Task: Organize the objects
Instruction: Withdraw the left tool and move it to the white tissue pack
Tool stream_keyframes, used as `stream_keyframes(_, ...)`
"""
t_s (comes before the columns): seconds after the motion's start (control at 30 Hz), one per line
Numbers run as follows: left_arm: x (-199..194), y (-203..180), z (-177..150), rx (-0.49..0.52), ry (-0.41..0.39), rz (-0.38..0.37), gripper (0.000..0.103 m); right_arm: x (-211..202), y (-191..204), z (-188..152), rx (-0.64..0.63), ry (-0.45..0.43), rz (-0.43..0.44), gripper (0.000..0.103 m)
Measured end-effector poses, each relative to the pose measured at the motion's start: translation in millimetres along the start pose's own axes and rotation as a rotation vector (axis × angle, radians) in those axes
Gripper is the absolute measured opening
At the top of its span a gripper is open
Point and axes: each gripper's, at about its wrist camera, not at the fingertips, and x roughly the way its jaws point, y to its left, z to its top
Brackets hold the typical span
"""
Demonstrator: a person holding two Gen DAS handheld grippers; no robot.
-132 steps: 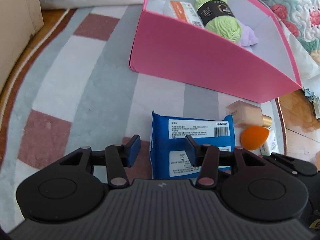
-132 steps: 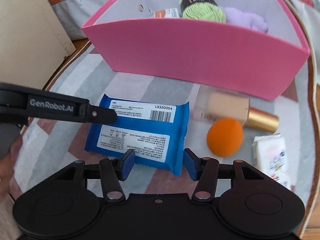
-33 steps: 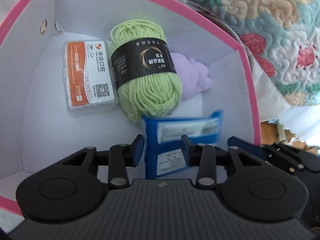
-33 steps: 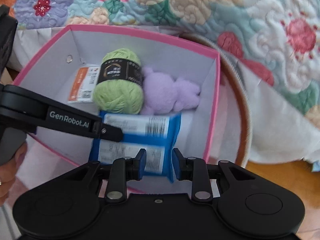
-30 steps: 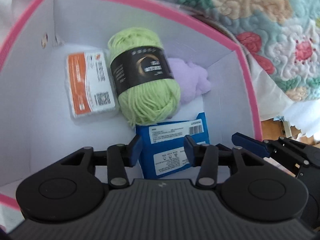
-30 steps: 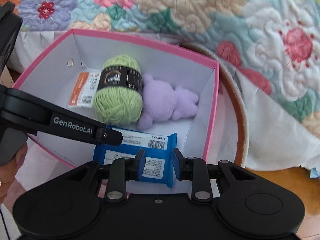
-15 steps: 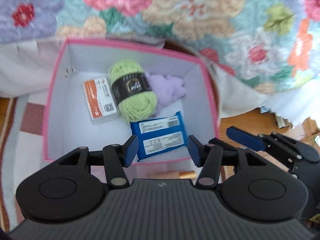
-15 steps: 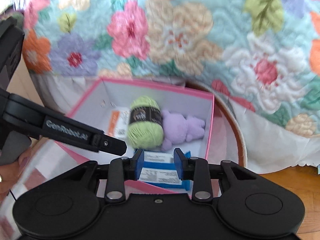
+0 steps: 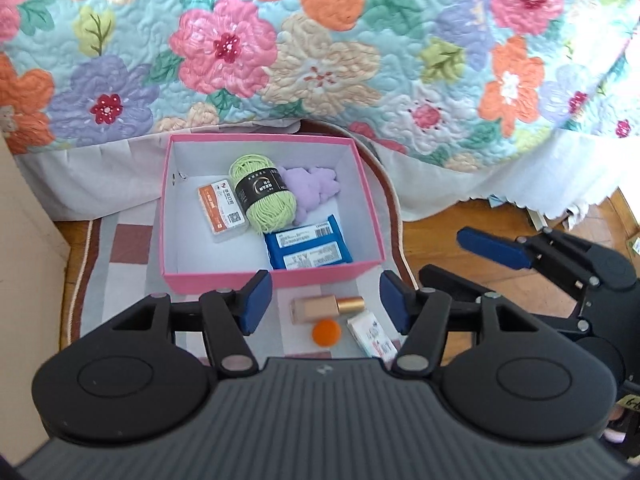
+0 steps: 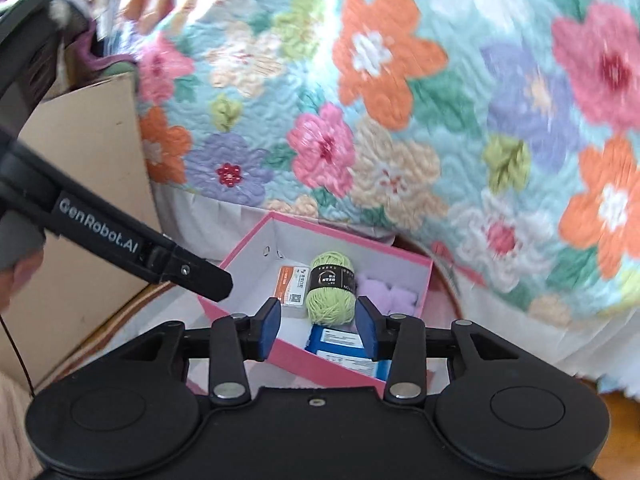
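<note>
The pink box (image 9: 276,274) sits on the striped rug and holds a blue wipes pack (image 9: 308,248), a green yarn ball (image 9: 264,194), a purple plush toy (image 9: 314,190) and an orange-white packet (image 9: 220,208). On the rug in front of it lie a foundation bottle (image 9: 326,307), an orange sponge (image 9: 326,333) and a white tissue pack (image 9: 372,338). My left gripper (image 9: 326,306) is open and empty, high above them. My right gripper (image 10: 318,328) is open and empty, high above the box (image 10: 288,354), where the yarn (image 10: 330,288) and blue pack (image 10: 344,346) show.
A floral quilt (image 9: 320,48) hangs over the bed behind the box. A beige cabinet side (image 9: 24,240) stands at the left. Wooden floor (image 9: 460,220) lies right of the rug. The other gripper (image 9: 560,264) shows at the right of the left wrist view.
The blue pack was released into the box. Both grippers opened and rose well above and back from the box.
</note>
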Motion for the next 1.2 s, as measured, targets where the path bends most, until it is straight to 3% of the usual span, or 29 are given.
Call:
stream_keyframes(0.23,-20.7,-19.1,-26.0,0.038,0.017,0.008,0.063,-36.7,5.3,-21.2,-0.048,0.029,0.036,0.055)
stream_keyframes(0.5,7.8,-31.5,-68.3,0.003,0.096,-0.043,0.063,-35.8,7.6,-70.4,-0.045,0.095,0.101,0.059)
stream_keyframes(0.6,23.4,-35.0,-83.7,-0.024,0.118,-0.058,0.063,-25.3,5.8,-94.6,-0.026,0.098,0.115,0.067)
stream_keyframes(0.8,66.0,-37.0,-109.1,-0.010,0.160,-0.056,0.063,20.2,-4.6,-142.6,0.083,0.155,0.068,0.068)
stream_keyframes(1.0,109.9,-24.0,-124.1,-0.147,0.124,-0.167,0.063,55.3,-19.3,-171.4,0.141,0.151,0.036,0.068)
stream_keyframes(1.07,126.2,-19.4,-129.5,-0.192,0.125,-0.160,0.062,64.7,-21.9,-178.8,0.132,0.127,-0.024,0.068)
stream_keyframes(1.2,156.9,-10.6,-142.2,-0.267,0.134,-0.187,0.061,84.5,-26.2,-189.4,0.107,0.123,-0.031,0.068)
